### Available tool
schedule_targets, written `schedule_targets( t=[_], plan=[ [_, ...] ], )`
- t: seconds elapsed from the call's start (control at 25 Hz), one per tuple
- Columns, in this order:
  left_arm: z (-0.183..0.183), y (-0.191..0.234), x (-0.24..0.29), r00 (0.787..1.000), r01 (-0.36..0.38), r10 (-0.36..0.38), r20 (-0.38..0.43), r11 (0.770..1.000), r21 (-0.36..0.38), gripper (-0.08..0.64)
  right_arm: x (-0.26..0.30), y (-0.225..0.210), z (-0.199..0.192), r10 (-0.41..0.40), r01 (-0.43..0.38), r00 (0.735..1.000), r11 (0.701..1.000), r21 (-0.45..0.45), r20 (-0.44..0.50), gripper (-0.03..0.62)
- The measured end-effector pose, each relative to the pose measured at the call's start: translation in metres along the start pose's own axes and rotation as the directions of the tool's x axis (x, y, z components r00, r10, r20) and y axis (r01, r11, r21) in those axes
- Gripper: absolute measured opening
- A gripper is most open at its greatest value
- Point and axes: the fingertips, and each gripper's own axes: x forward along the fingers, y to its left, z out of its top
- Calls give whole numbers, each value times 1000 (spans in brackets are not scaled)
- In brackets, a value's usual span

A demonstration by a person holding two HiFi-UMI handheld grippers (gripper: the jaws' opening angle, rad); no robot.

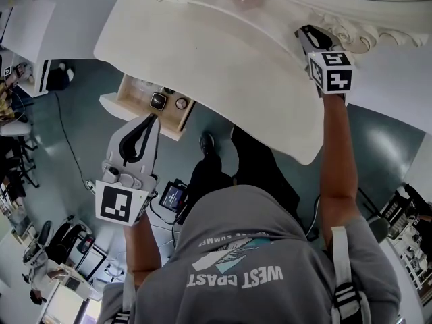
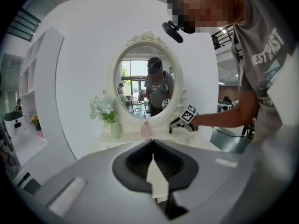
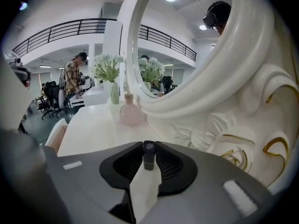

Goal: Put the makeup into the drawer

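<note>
A small black makeup tube (image 3: 149, 156) stands upright between the jaws of my right gripper (image 3: 149, 148), and both pads press on it. That gripper (image 1: 305, 36) sits at the back right of the white vanity table (image 1: 223, 59), beside the carved mirror base (image 3: 224, 125); its body hides the tube in the head view. The wooden drawer (image 1: 128, 94) is pulled open under the table's left end, with a square compact (image 1: 158, 100) and a round one (image 1: 181, 103) inside. My left gripper (image 1: 150, 119) hangs just in front of the drawer, shut and empty, tips together (image 2: 153, 143).
A pink bottle (image 3: 130, 113) and a vase of white flowers (image 3: 113, 91) stand along the back of the table under the oval mirror (image 2: 147, 85). The person's legs are under the table's front edge. Desks, cables and other people lie off to the left.
</note>
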Motion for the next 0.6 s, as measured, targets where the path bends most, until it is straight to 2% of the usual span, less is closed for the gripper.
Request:
schedule_targets(
  t=[0.6],
  plan=[
    [-9,5,-19,999,-31,31,8,999,-12,2,-11,26,19,36,-35,999,999,-24,35,89]
  ],
)
